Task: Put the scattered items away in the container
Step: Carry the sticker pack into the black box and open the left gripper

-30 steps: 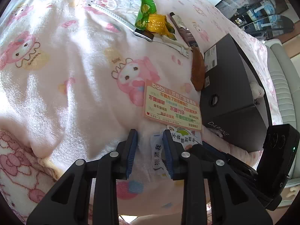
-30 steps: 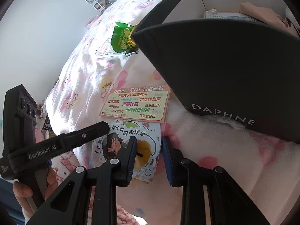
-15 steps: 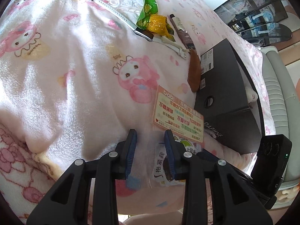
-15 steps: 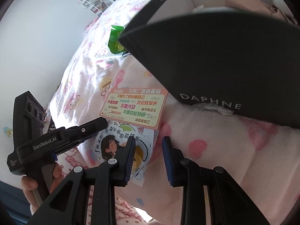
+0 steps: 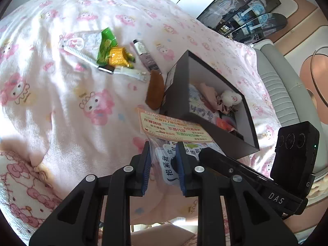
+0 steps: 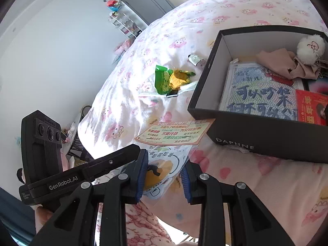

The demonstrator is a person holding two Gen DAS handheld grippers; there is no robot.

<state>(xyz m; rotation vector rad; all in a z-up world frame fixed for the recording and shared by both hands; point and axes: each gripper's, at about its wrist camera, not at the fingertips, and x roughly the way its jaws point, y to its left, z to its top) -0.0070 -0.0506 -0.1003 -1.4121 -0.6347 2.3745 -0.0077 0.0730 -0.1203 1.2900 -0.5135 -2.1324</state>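
Left gripper [image 5: 163, 164] closing, jaws either side of a clear sticker packet [image 5: 167, 162]. Right gripper's finger [image 5: 223, 164] at the packet's right edge. Black box [image 5: 213, 131] just beyond, open, holding items.

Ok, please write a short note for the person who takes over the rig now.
Left tool: jaws closing, sticker bag between them; grip unclear.
Right tool: same bag between its jaws; grip unclear.
Done: black box already holds a plush, cloth and cards.
To do: sticker bag, green snack packet, white comb, tube, brown piece on the blanket.
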